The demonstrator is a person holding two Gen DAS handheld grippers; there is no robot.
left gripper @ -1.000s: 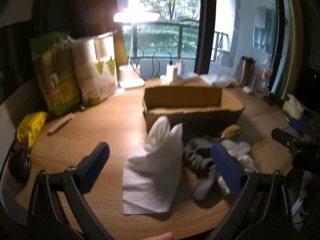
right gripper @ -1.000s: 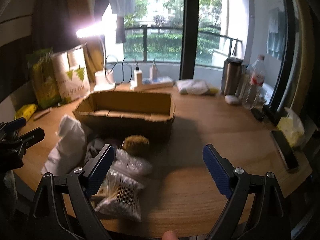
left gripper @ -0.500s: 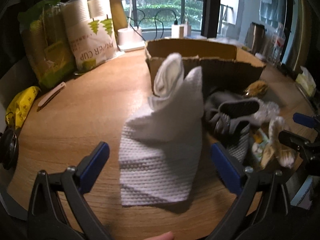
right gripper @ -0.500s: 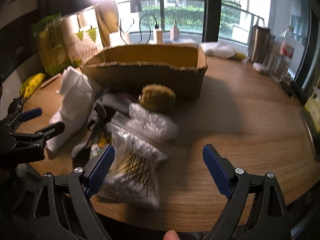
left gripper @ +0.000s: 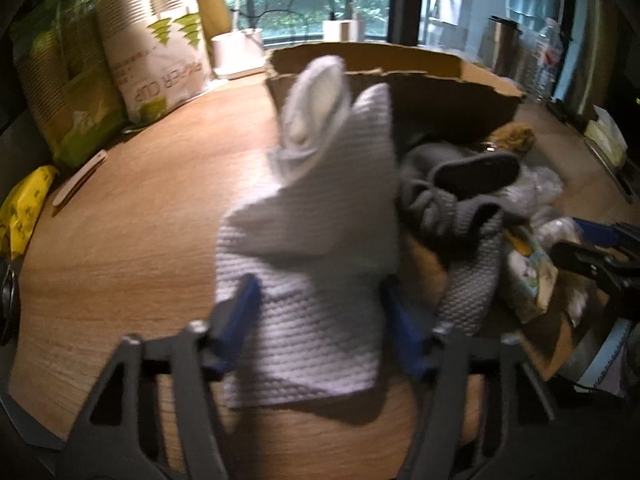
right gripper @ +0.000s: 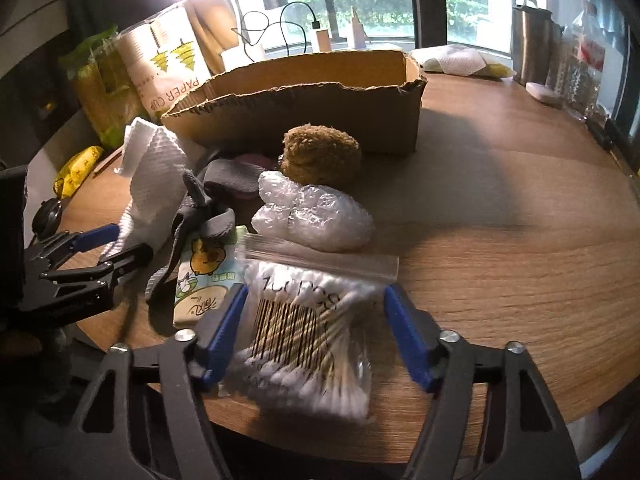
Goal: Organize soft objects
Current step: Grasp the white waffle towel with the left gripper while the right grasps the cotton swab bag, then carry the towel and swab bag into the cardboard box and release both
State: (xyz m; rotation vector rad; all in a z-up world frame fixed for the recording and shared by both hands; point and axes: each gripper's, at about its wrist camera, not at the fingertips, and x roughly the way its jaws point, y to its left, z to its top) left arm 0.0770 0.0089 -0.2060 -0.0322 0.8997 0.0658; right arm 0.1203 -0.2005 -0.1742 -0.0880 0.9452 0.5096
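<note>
Both grippers straddle their first soft items in front of the cardboard box [right gripper: 304, 92]

The left gripper [left gripper: 320, 320] brackets the lower part of the white cloth [left gripper: 316, 216], fingers narrowed to its sides, contact too blurred to tell; the cloth's long axis runs straight ahead toward the box. The right gripper [right gripper: 316, 332] stands part-open around the bag of cotton swabs [right gripper: 308, 332], which lies between the pads, zip edge ahead. The grey cloth [left gripper: 460, 196] lies right of the left fingers, so that arm looks nearer to it
</note>
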